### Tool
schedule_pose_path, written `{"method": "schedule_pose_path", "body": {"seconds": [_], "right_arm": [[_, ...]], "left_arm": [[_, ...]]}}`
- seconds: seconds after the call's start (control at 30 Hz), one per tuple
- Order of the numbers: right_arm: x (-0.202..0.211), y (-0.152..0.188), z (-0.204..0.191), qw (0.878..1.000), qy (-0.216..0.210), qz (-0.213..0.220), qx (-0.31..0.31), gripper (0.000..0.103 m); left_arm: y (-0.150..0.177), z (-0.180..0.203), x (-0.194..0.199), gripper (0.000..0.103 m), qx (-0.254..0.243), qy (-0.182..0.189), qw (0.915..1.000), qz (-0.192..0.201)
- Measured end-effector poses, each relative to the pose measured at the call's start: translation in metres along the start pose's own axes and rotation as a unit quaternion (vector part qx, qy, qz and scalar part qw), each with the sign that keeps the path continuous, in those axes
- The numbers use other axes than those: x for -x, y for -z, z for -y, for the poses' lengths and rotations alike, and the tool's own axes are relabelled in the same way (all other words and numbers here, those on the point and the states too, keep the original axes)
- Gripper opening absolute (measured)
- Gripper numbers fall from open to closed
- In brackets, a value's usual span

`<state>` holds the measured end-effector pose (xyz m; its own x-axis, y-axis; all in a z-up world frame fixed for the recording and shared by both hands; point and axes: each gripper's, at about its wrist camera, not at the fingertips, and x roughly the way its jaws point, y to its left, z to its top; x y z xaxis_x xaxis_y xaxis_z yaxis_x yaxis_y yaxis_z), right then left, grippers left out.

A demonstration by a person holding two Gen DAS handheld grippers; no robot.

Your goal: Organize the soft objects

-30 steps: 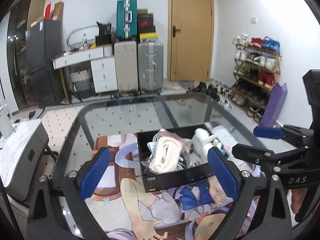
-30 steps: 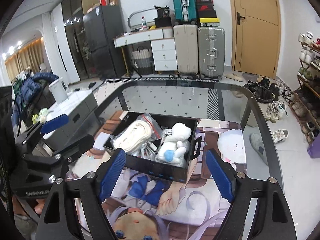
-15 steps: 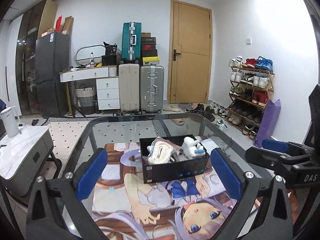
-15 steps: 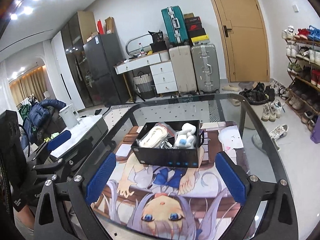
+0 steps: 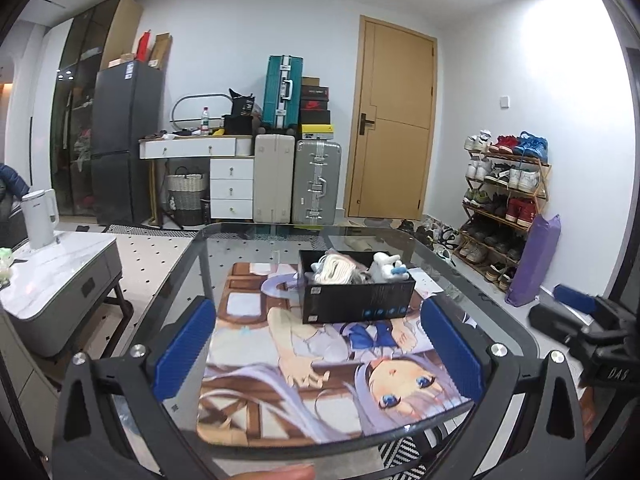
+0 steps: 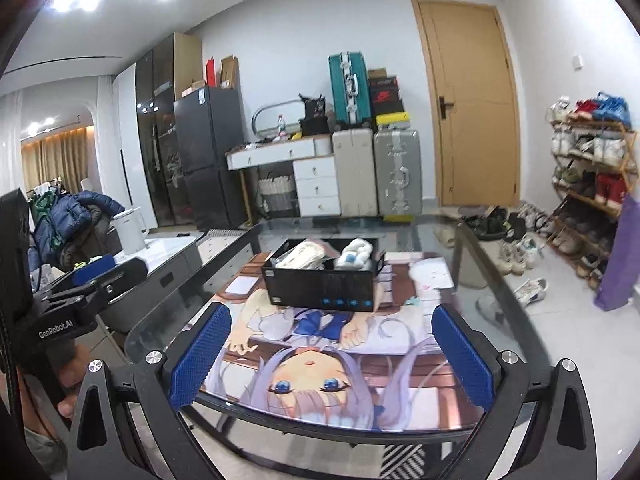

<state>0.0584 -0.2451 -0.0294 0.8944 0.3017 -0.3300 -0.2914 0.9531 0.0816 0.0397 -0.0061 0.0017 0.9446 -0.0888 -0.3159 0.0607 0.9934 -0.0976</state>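
Observation:
A black box stands on an anime-print mat on the glass table; it also shows in the right wrist view. It holds a cream coiled strap in a clear bag and a white plush toy with blue parts. My left gripper is open and empty, held back from the box near the table's front edge. My right gripper is open and empty, also well back from the box.
The glass table has a dark rim. A grey side cabinet with a white kettle stands to the left. Suitcases, a white desk, a fridge and a door line the far wall. A shoe rack stands on the right.
Both grippers have pulled back and up from the box, which now looks smaller and farther away. Both stay open and empty.

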Motion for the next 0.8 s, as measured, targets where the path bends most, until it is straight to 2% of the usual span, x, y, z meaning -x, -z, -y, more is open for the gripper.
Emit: {"method": "schedule_pose_path", "body": {"seconds": [0.3,0.43,0.8], "right_arm": [[0.031,0.011,-0.006,0.999,-0.004,0.037,0.016,0.102],[0.031,0.011,-0.011,0.999,-0.016,0.034,0.02,0.102],[0.03,0.011,-0.007,0.999,-0.016,0.034,0.01,0.102]], "left_arm": [[0.019,0.004,0.025,0.103,-0.015,-0.009,0.9996,0.023],[0.021,0.006,0.029,0.103,-0.019,0.003,0.9994,0.027],[0.019,0.007,0.033,0.103,-0.012,-0.003,0.9994,0.033]]}}
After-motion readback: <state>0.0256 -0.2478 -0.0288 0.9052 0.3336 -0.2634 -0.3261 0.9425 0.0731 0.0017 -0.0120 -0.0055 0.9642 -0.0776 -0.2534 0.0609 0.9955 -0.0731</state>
